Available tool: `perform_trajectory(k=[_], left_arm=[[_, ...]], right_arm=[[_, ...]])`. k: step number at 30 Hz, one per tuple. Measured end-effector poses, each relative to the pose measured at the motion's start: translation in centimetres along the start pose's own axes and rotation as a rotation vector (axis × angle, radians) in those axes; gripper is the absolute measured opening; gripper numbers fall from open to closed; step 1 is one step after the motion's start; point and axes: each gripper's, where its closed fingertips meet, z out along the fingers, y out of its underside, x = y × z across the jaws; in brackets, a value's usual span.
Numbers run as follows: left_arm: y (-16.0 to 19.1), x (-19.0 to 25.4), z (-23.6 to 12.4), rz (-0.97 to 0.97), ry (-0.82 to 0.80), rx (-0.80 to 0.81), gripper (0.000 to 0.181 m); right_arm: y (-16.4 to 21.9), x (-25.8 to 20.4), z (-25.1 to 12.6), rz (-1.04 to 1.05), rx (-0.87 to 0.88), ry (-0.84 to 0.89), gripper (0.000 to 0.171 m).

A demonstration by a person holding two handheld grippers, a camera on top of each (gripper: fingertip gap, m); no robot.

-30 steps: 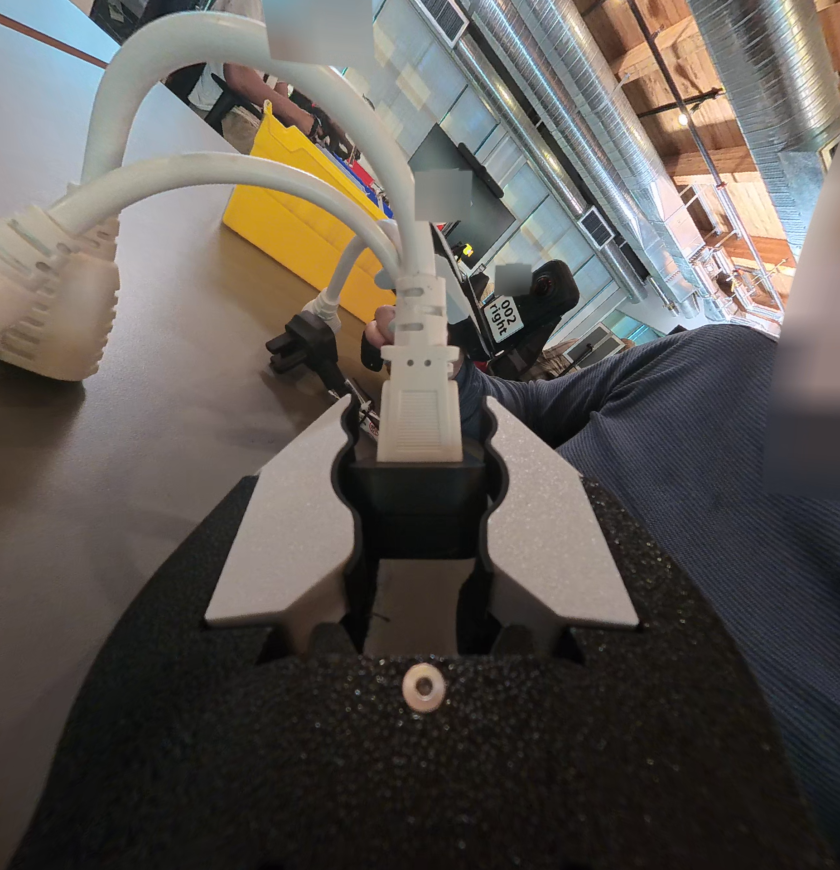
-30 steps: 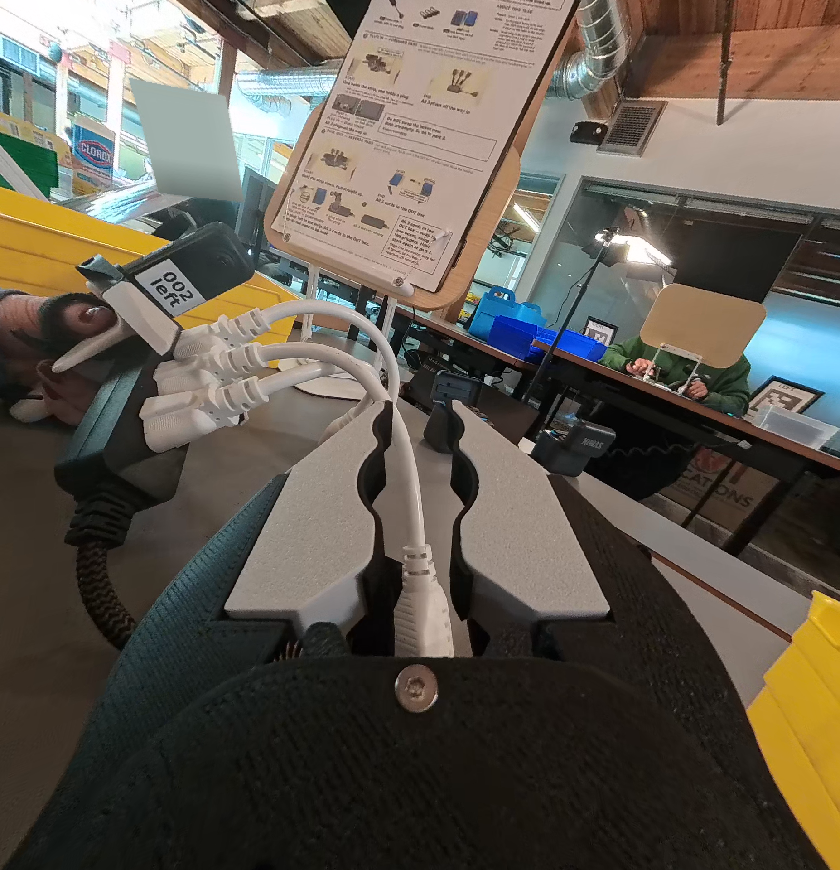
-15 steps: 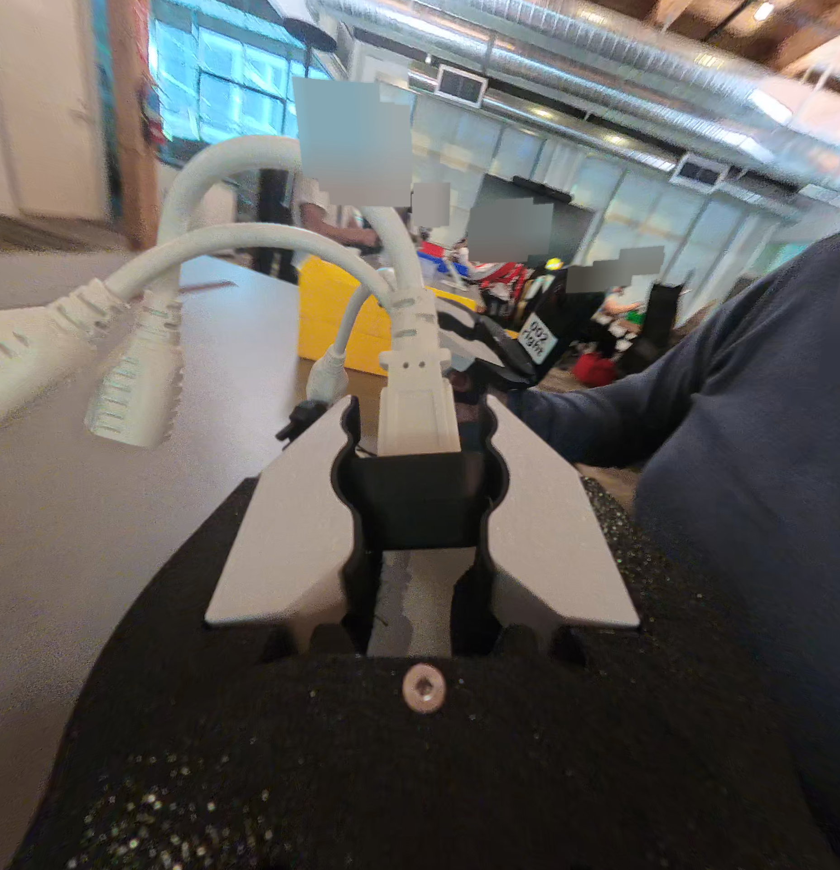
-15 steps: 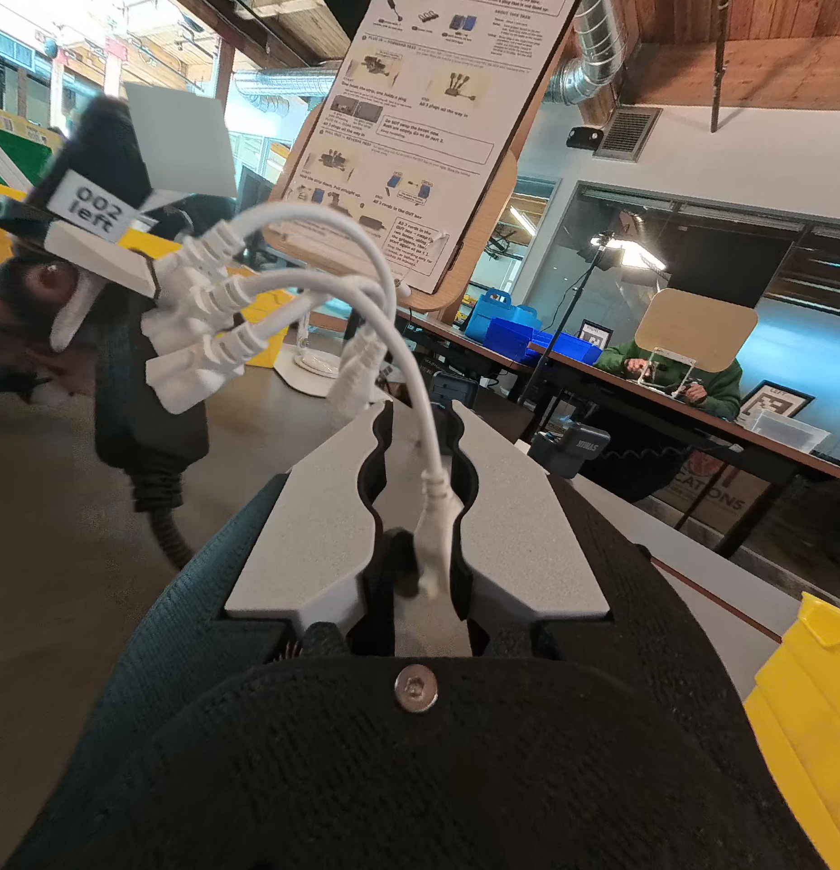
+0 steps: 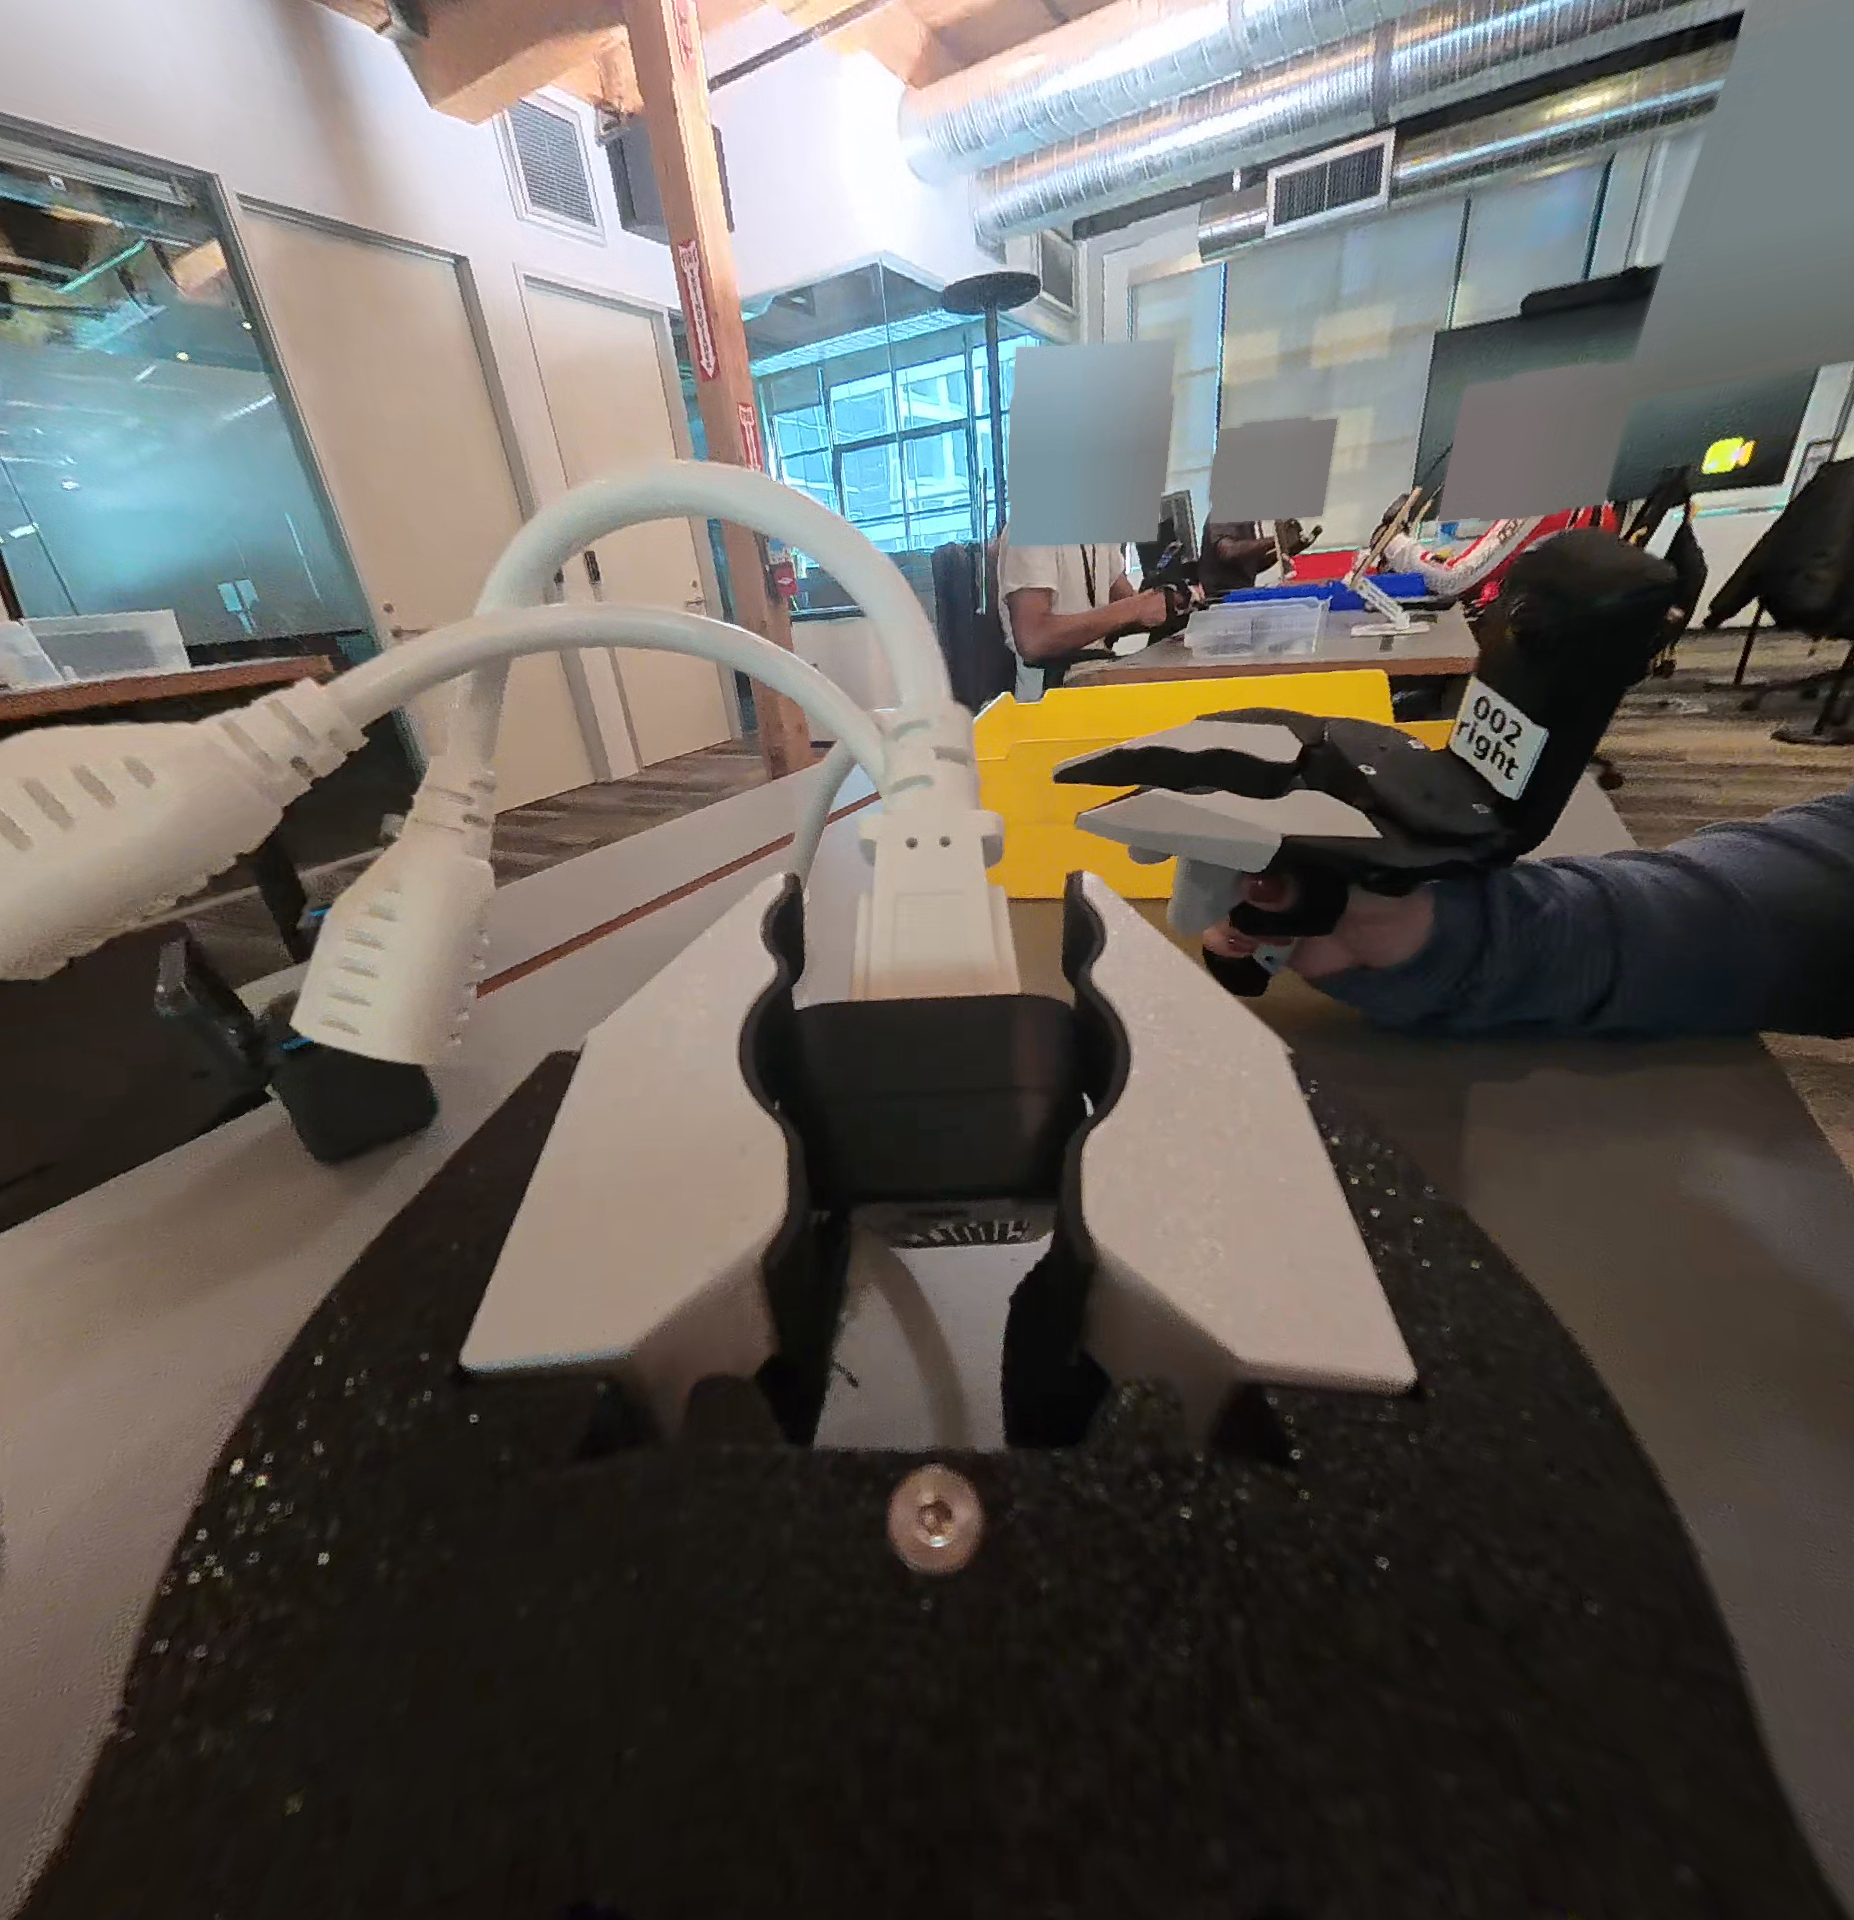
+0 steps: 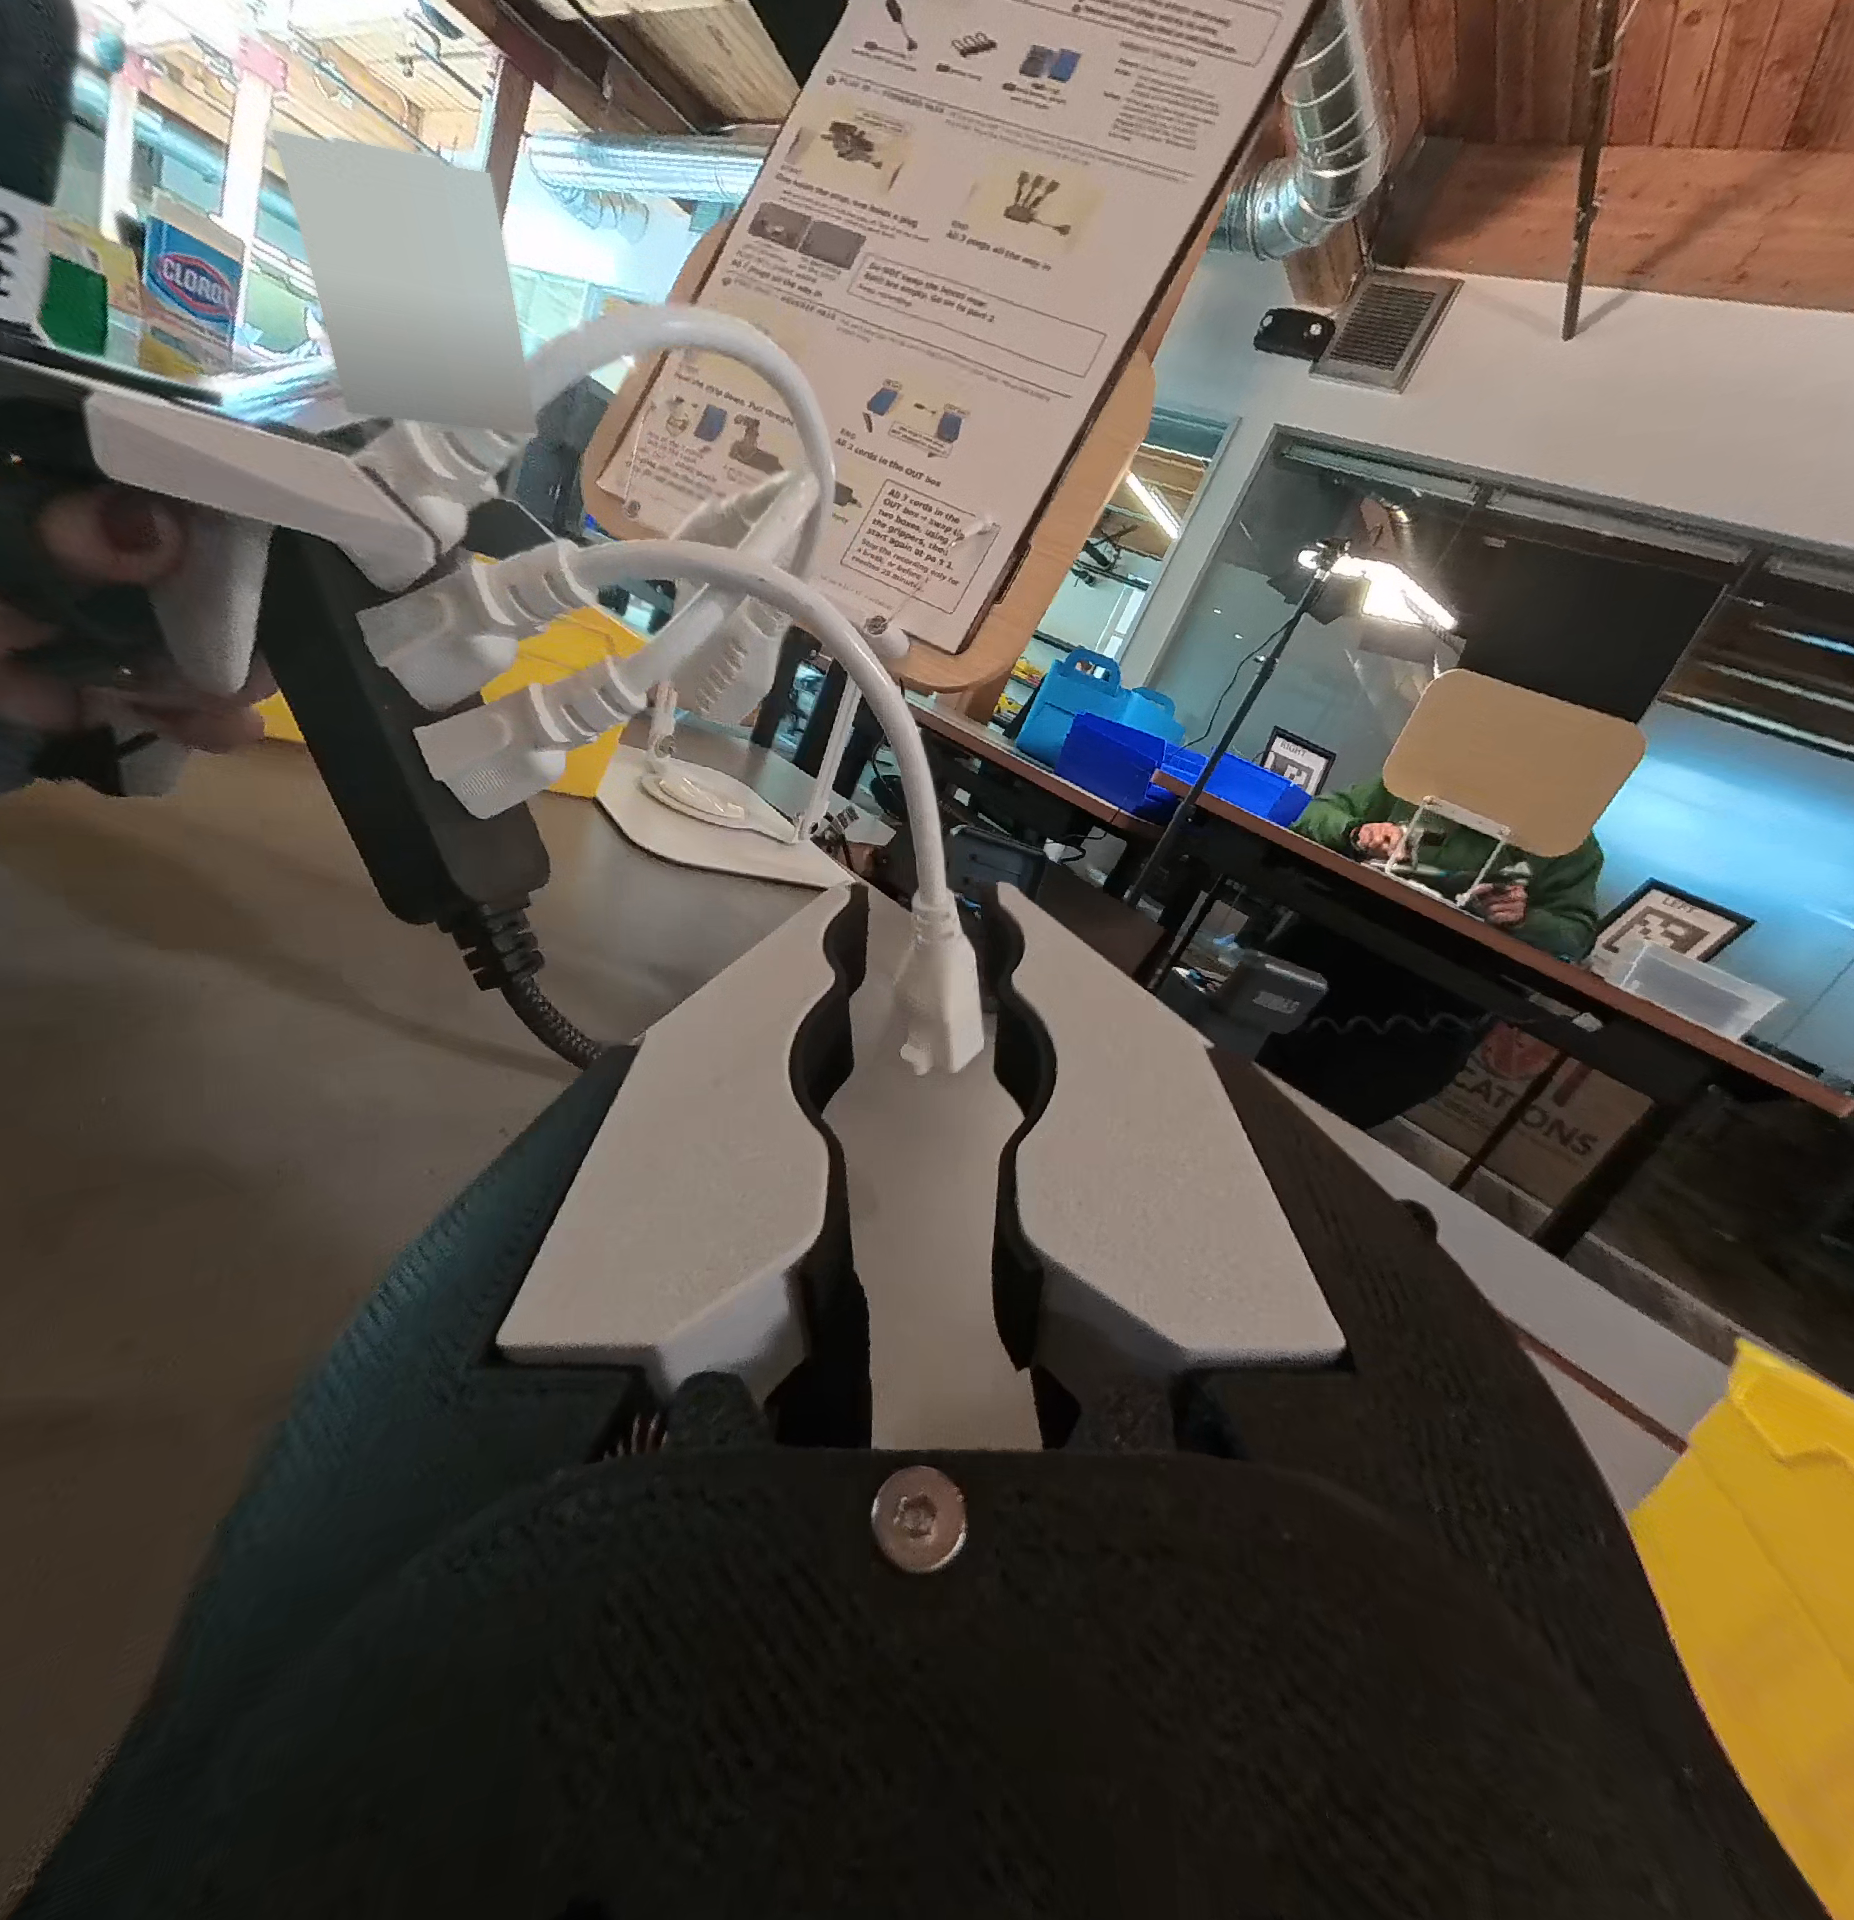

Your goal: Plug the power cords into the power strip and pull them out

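Left wrist view: left claw (image 5: pixel 928 1023) clamps power strip (image 5: pixel 938 1091); right claw (image 6: pixel 918 1049) apart

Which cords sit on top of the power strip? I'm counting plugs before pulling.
Three white plugs sit in the power strip, held by the left gripper. Its sockets are covered.

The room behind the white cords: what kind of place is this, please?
Probably a shared workshop or lab in an open-plan office: silver exposed ceiling ducts, long work tables with blue plastic bins, and a large printed instruction board on a wooden stand.
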Motion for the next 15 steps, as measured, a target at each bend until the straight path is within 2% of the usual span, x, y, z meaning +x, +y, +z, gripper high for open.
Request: perform_trajectory(k=[5,11,15], left_arm=[[0.6,-0.4,0.1,-0.080,0.020,0.004,0.049],[0.7,-0.8,-0.1,-0.112,0.022,0.007,0.049],[0.9,-0.8,-0.2,-0.116,0.035,0.001,0.049]], right_arm=[[-0.2,-0.8,0.1,-0.105,0.004,-0.011,0.022],[-3.0,-1.5,0.9,-0.403,0.035,-0.020,0.026],[-6.6,-3.9,2.9,-0.557,0.027,-0.191,0.031]])
